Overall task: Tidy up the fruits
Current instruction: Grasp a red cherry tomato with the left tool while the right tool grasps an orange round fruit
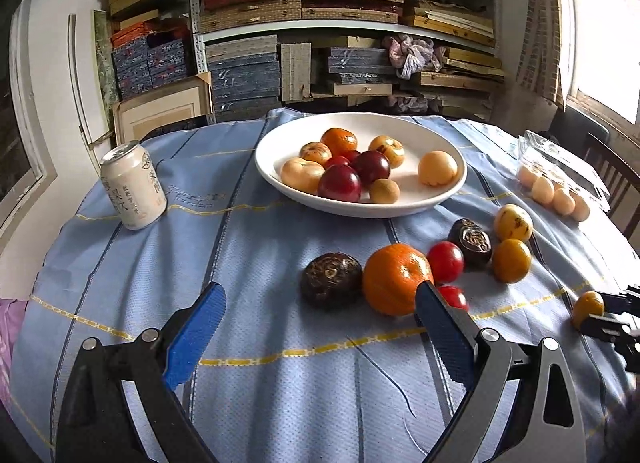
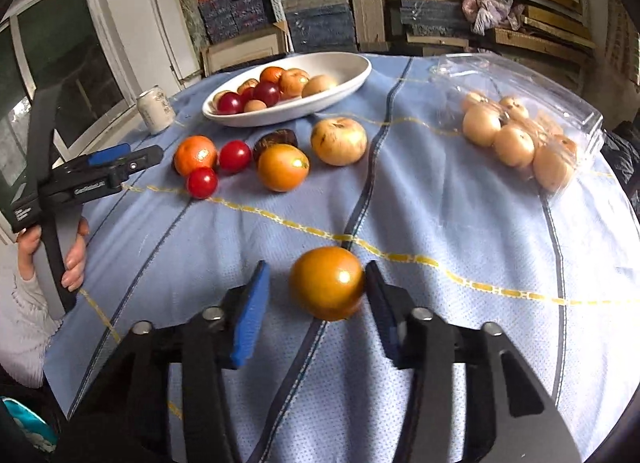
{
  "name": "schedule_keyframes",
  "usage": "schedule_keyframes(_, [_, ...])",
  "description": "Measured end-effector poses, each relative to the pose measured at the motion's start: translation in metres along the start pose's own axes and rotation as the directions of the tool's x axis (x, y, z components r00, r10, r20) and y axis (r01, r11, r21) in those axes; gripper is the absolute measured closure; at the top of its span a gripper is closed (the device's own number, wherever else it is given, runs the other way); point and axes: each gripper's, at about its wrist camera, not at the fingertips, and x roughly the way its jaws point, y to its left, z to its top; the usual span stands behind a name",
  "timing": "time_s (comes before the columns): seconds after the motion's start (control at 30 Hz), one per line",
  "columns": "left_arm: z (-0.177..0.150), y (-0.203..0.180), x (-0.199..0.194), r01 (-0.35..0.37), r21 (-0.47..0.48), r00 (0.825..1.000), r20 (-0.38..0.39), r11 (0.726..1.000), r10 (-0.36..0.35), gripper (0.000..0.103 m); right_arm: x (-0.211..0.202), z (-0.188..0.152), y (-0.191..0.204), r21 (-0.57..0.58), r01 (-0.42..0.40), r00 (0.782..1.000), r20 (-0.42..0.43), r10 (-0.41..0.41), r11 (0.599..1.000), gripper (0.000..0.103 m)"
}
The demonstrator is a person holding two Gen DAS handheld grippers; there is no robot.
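The right gripper (image 2: 316, 295) stood with its jaws partly open around a brown-orange fruit (image 2: 327, 283) resting on the blue cloth (image 2: 440, 203) of the bench. The right pad lay against the fruit or just beside it; a clear gap remained at the left pad, so no grip was confirmed. The left wrist view showed this same fruit (image 1: 587, 307) only at its far right edge, with the black jaw tips alongside.

The left gripper (image 1: 320, 315) stood with jaws wide open and empty, near a large orange (image 1: 396, 279) and a dark carved fruit (image 1: 331, 279). The right wrist view alone showed the hand (image 2: 74, 259) gripping that tool's handle.

Beyond, loose fruit lay in a cluster: two red ones (image 1: 445, 261), a second dark fruit (image 1: 471, 241) and two yellow ones (image 1: 513, 223). The white bowl (image 1: 280, 175) sat farther back, holding mixed fruit. A drink can (image 1: 133, 187) stood upright at the far left. A clear plastic box (image 2: 560, 115) of pale fruit lay at the right, fully seen only in the right wrist view.
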Motion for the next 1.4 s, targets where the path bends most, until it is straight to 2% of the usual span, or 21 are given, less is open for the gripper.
schedule_keyframes(0.23, [-0.002, -0.009, -0.001, 0.043, 0.029, 0.999, -0.005, 0.999, -0.042, 0.007, 0.004, 0.002, 0.002, 0.0, -0.008, 1.0, -0.003, 0.008, 1.0, 0.065])
schedule_keyframes(0.5, [-0.008, -0.039, -0.01, 0.109, 0.143, 0.992, 0.045, 0.984, -0.116, 0.007, 0.008, 0.004, -0.003, 0.03, -0.093, 0.996, -0.014, 0.093, 0.995, 0.065])
schedule_keyframes(0.57, [-0.011, -0.049, -0.005, 0.163, 0.172, 0.986, 0.01, 0.971, -0.167, 0.007, 0.008, 0.003, -0.008, 0.058, -0.116, 0.993, -0.012, 0.117, 0.992, 0.065])
schedule_keyframes(0.67, [-0.013, -0.06, 0.006, 0.188, 0.187, 0.982, -0.057, 0.964, -0.18, 0.007, 0.009, 0.003, -0.016, 0.095, -0.148, 0.989, -0.009, 0.149, 0.984, 0.065])
schedule_keyframes(0.8, [-0.014, -0.06, 0.018, 0.212, 0.126, 0.973, -0.116, 0.969, -0.198, 0.008, 0.008, 0.002, -0.019, 0.108, -0.163, 0.986, -0.005, 0.164, 0.981, 0.065])
schedule_keyframes(0.87, [-0.012, -0.056, 0.026, 0.233, 0.06, 0.964, -0.143, 0.971, -0.223, 0.017, 0.007, 0.002, -0.019, 0.109, -0.171, 0.985, -0.004, 0.172, 0.979, 0.065])
schedule_keyframes(0.97, [-0.011, -0.051, 0.033, 0.225, 0.028, 0.963, -0.158, 0.974, -0.218, 0.027, 0.005, 0.002, -0.02, 0.113, -0.18, 0.983, -0.001, 0.181, 0.977, 0.064])
schedule_keyframes(1.1, [-0.011, -0.053, 0.033, 0.198, 0.055, 0.971, -0.148, 0.979, -0.189, 0.034, 0.004, 0.001, -0.022, 0.118, -0.186, 0.982, 0.001, 0.187, 0.975, 0.064])
schedule_keyframes(1.23, [-0.009, -0.059, 0.029, 0.205, 0.097, 0.974, -0.123, 0.974, -0.193, 0.058, 0.004, 0.001, -0.022, 0.118, -0.185, 0.982, 0.0, 0.187, 0.976, 0.064])
schedule_keyframes(1.3, [-0.01, -0.063, 0.031, 0.223, 0.109, 0.968, -0.143, 0.969, -0.207, 0.06, 0.005, 0.001, -0.022, 0.119, -0.185, 0.983, 0.001, 0.186, 0.976, 0.064])
schedule_keyframes(1.33, [-0.01, -0.064, 0.033, 0.247, 0.099, 0.96, -0.158, 0.964, -0.229, 0.065, 0.005, 0.001, -0.021, 0.12, -0.185, 0.983, 0.0, 0.186, 0.975, 0.064])
schedule_keyframes(1.4, [-0.01, -0.064, 0.036, 0.278, 0.078, 0.95, -0.173, 0.957, -0.261, 0.067, 0.006, 0.001, -0.02, 0.12, -0.185, 0.982, 0.0, 0.186, 0.975, 0.064])
